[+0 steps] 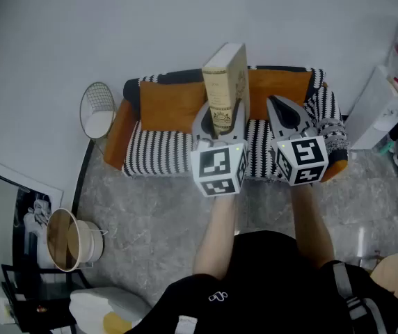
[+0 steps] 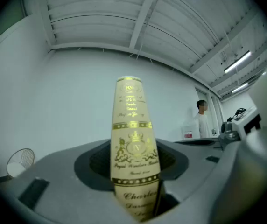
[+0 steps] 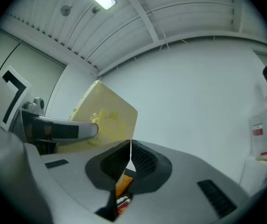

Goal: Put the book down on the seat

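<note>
A cream book with gold print [image 1: 225, 82] stands upright in my left gripper [image 1: 220, 117], which is shut on its lower end. It hangs over the small sofa's striped seat [image 1: 158, 152], in front of the orange backrest [image 1: 171, 103]. In the left gripper view the book's spine [image 2: 133, 134] rises between the jaws. My right gripper [image 1: 277, 106] is just right of the book, shut with nothing in it. In the right gripper view its jaws [image 3: 129, 158] meet, and the book's cover [image 3: 109, 118] shows to the left with the left gripper's finger [image 3: 63, 129] across it.
A white wire basket [image 1: 97, 110] stands left of the sofa. A round bin [image 1: 70, 239] sits on the floor at the lower left. A white appliance [image 1: 380, 106] is at the right. A person [image 2: 201, 120] stands far off by a wall.
</note>
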